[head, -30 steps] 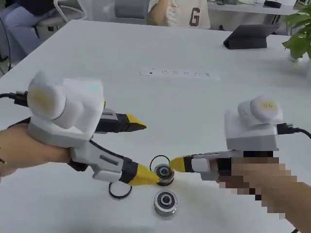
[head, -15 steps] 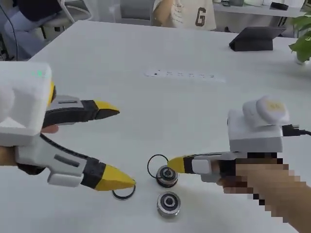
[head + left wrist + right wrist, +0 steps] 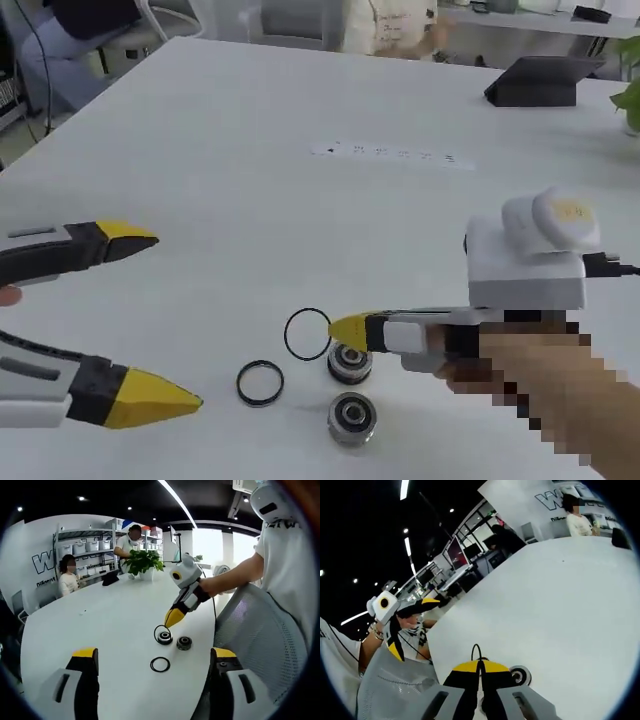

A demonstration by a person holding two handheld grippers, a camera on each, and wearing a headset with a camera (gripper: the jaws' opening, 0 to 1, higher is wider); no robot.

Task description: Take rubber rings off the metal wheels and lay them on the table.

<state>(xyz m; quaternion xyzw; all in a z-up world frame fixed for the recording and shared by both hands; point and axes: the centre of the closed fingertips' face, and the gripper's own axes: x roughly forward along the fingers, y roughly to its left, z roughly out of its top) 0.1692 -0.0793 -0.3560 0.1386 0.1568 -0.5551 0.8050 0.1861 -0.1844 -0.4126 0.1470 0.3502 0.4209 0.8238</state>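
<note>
Two rubber rings are off or coming off: one ring (image 3: 239, 383) lies flat on the bench (image 3: 300, 200), and the second ring (image 3: 287, 335) is pinched upright between the pressed-together jaws of the right hand-held gripper (image 3: 335, 330), just beside the farther wheel (image 3: 350, 364). The left hand-held gripper (image 3: 180, 321) hangs spread and empty. The likely next move is to carry the pinched ring clear and lay it down.

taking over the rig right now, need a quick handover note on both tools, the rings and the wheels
The left tool is open and holds nothing, off to the left of the work.
The right tool is shut on a rubber ring, pinched at its tip beside the far wheel.
The near wheel sits just in front; I cannot tell whether it carries a ring.
Done: one loose ring lies flat on the table.
Left: lay the pinched ring down, then check the near wheel.
</note>
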